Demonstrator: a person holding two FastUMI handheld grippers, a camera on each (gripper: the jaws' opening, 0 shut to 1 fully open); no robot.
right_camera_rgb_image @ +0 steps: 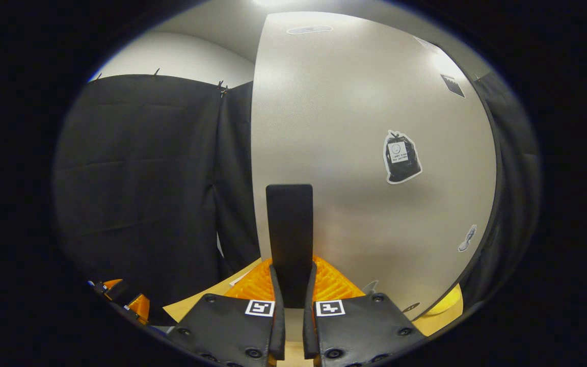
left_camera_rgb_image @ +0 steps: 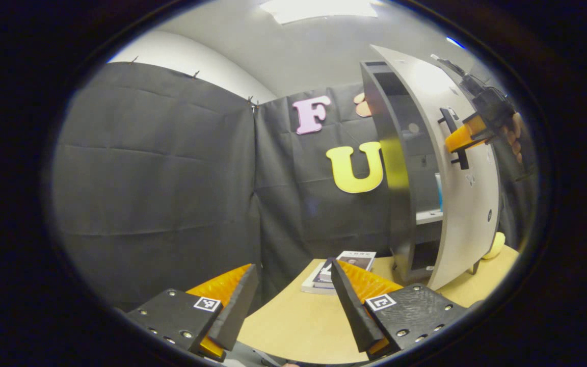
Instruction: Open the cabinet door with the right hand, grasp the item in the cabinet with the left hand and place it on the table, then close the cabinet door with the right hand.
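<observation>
Right gripper view puts the right gripper (right_camera_rgb_image: pixel 293 293) clenched on the dark handle (right_camera_rgb_image: pixel 289 232) of the cabinet door (right_camera_rgb_image: pixel 354 127), both fingers pressed against its sides, the pale door panel swung wide across the picture. From the left gripper view the same gripper shows farther off, a hand behind it, at that handle on the door's outer face, with the cabinet (left_camera_rgb_image: pixel 393 168) standing ajar and its dark inside showing. So the step in hand, as I judge it, is the opening of the door — well along, perhaps nearly done.

Left gripper (left_camera_rgb_image: pixel 293 295) hangs released over the desk (left_camera_rgb_image: pixel 293 326), fingers spread and nothing between them, well apart from the cabinet. Inside, on the pale shelf (left_camera_rgb_image: pixel 428 216), a slim light-blue item (left_camera_rgb_image: pixel 438 189) stands just behind the door's edge; too little of it shows to say what it is.

Next move, I reckon, falls to the left gripper: reach past the door's edge to that shelf and close on the item — the door may need to swing a touch farther to clear the way.

Around: a small stack of books (left_camera_rgb_image: pixel 342 267) lies on the desk before the cabinet, in the likely path, and something yellow (left_camera_rgb_image: pixel 495 245) sits by the door's far side; stickers (right_camera_rgb_image: pixel 401 157) dot the door
</observation>
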